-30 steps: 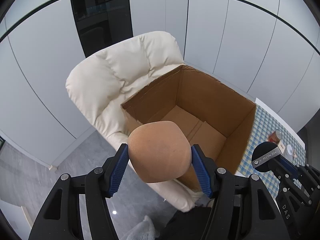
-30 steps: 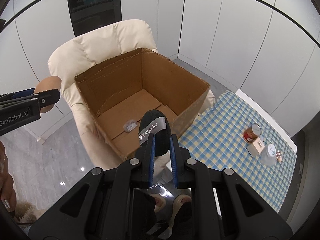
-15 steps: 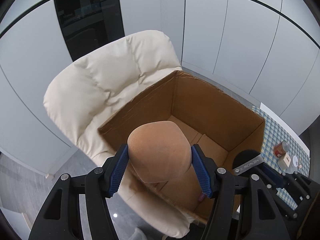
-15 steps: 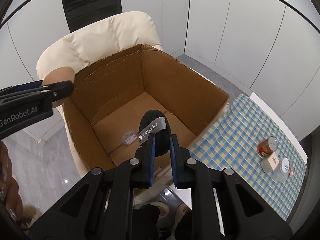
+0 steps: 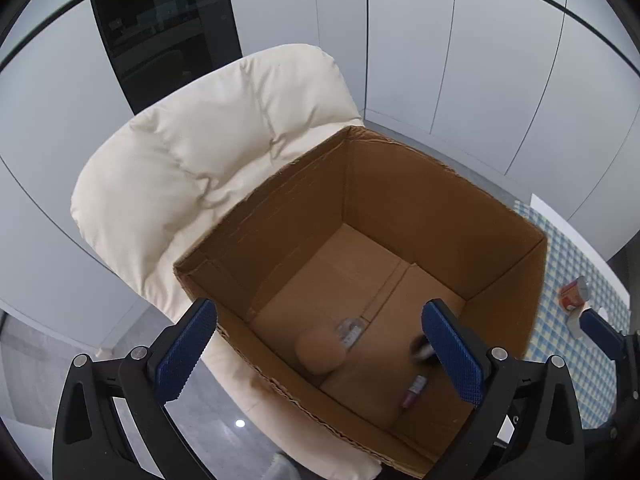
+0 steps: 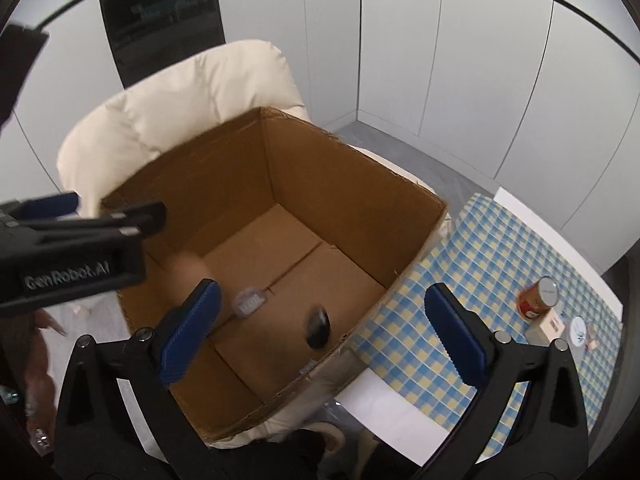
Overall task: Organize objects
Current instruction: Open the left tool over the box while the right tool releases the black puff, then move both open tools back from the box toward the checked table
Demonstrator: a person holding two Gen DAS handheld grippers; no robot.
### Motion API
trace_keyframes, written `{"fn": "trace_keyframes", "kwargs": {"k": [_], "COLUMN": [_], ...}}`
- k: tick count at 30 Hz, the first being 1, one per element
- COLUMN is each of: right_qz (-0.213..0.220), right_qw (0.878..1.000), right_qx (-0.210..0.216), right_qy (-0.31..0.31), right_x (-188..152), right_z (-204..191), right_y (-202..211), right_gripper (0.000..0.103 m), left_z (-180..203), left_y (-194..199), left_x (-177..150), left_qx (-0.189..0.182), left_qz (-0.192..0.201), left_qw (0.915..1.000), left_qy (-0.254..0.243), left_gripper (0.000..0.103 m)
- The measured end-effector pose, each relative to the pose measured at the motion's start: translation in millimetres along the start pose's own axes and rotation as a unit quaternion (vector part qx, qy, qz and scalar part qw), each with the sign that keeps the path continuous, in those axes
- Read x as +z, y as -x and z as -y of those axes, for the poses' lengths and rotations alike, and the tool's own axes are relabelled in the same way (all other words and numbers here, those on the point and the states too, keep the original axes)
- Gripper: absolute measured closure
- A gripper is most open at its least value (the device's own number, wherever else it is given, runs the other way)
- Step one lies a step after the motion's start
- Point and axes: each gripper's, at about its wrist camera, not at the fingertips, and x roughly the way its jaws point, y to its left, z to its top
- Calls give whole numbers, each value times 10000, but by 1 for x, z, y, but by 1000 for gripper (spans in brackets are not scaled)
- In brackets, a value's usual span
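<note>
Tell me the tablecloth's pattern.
Blue, yellow and white checks on the tablecloth; clearest in the right wrist view.

The right hand-held gripper (image 6: 320, 326) is hanging over the box (image 6: 412, 248), its jaws opening with nothing pressed between them. A blurred black object (image 6: 318, 327) is lying low inside the box, apart from the pads. The left hand-held gripper (image 6: 100, 216) is reaching over the box's left rim.

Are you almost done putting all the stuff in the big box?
Partly. The tan ball, a black item and two small things are in the cardboard box. Both grippers, left and right, are opening with nothing between them. The can and small items beside it wait on the checked cloth.
</note>
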Motion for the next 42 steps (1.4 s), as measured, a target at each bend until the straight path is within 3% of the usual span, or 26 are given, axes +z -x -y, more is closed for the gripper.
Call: {"fn": "trace_keyframes", "kwargs": {"k": [24, 42], "right_qz": [-145, -72], "right_qw": [9988, 9979], "right_qx": [-56, -96], "right_qy": [-456, -641], "right_x": [-6, -15], "right_z": [27, 28], "right_y": [19, 68], "right_gripper": [0, 0], "left_z": [3, -10], "left_y": [23, 66], "left_x": [-2, -35], "left_qx": [51, -16], "left_qz": [221, 241], "left_qw": [9997, 9997], "left_qy": [-108, -94], "left_gripper": [1, 1]}}
